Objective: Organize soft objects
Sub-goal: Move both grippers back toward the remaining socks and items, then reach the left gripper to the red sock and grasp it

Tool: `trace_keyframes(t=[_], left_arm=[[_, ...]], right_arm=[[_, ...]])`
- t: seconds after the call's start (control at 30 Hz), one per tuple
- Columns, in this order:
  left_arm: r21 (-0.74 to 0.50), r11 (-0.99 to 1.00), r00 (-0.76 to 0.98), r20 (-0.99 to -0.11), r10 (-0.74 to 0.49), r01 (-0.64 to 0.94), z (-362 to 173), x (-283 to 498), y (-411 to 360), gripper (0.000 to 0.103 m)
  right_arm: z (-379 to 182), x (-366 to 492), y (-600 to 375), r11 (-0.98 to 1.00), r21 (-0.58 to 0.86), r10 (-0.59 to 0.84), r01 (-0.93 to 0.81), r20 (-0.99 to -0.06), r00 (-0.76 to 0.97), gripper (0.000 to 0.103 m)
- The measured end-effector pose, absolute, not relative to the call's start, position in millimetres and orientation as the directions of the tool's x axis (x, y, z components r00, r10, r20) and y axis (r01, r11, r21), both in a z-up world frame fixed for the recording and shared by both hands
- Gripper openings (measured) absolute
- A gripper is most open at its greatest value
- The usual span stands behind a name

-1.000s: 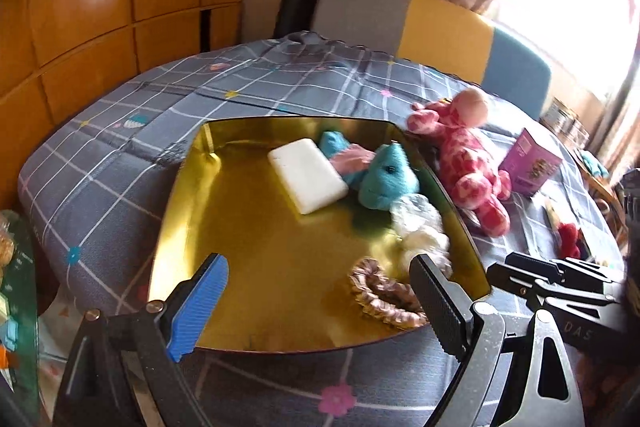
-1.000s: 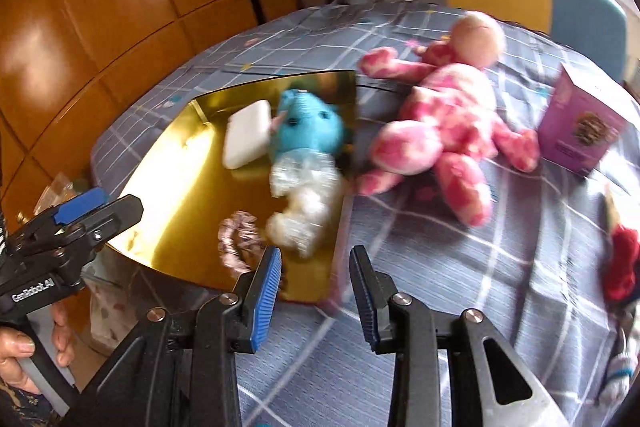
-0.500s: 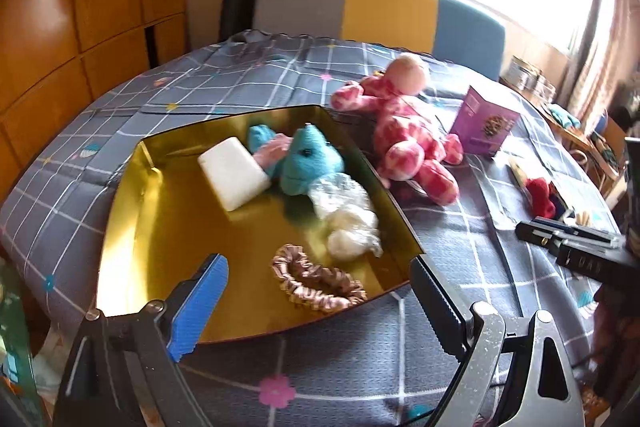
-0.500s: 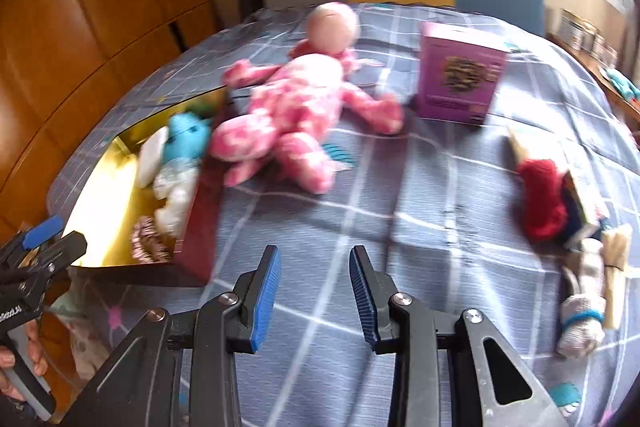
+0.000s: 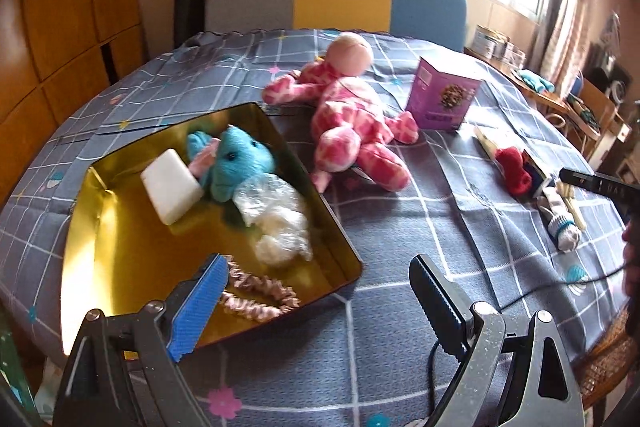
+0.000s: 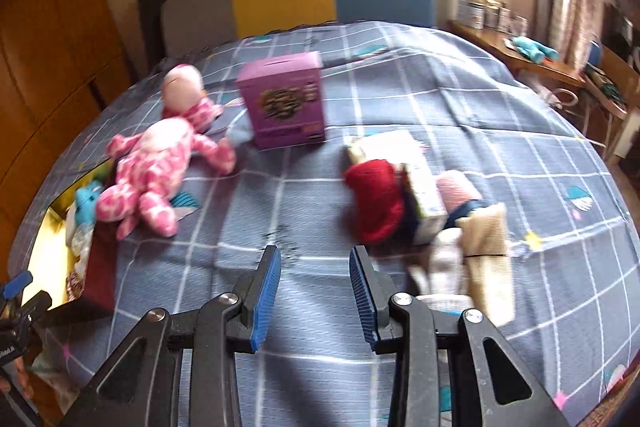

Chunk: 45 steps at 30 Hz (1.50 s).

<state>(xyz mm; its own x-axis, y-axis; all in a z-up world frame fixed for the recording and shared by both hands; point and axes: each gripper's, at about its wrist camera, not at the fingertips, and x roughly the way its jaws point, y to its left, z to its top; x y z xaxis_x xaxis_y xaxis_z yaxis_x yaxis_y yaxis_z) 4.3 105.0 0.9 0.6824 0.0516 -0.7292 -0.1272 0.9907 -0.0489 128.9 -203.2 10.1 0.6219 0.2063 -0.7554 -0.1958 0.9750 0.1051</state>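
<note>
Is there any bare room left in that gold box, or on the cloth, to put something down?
Free: the gold box floor left of the white block, and the cloth between the pink doll and red toy. Crowded: the box's right side and around the red toy.

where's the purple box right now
The purple box stands upright on the checked tablecloth, mid-table in the right wrist view, just right of the pink plush doll and behind the red soft toy.

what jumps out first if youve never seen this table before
The big pink plush doll sprawls mid-table on the grey checked cloth, just beside the shiny gold tray. Inside the tray lie a blue plush toy, a white block and a scrunchie. A purple box stands upright behind the doll.
</note>
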Motion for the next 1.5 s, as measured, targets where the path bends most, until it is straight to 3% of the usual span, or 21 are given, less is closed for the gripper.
trace_keyframes(t=[0.33,0.6,1.0,1.37,1.5], left_arm=[[-0.024,0.999,0.66,-0.751,0.005,-0.034,-2.7,24.8,73.7,0.093],[-0.046,0.997,0.632,-0.771,-0.071,0.056,-2.5,53.9,41.8,0.093],[-0.123,0.98,0.57,-0.799,-0.192,0.158,-8.1,111.3,-22.9,0.092],[-0.221,0.957,0.484,-0.827,-0.287,0.189,-31.0,193.6,-94.7,0.073],[-0.236,0.956,0.468,-0.834,-0.292,0.175,-40.9,222.1,-115.6,0.073]], right_arm=[[13.3,144.0,-289.8,0.993,0.094,0.016,0.077,-0.729,0.685,0.038],[7.4,136.9,-353.4,0.911,0.303,0.002,0.281,-0.682,0.731,0.038],[-5.4,142.6,-358.7,0.875,0.403,0.105,0.269,-0.7,0.707,0.038],[-8.5,145.3,-357.4,0.858,0.459,0.181,0.229,-0.688,0.703,0.038],[-9.7,146.6,-357.6,0.848,0.482,0.208,0.221,-0.685,0.698,0.038]])
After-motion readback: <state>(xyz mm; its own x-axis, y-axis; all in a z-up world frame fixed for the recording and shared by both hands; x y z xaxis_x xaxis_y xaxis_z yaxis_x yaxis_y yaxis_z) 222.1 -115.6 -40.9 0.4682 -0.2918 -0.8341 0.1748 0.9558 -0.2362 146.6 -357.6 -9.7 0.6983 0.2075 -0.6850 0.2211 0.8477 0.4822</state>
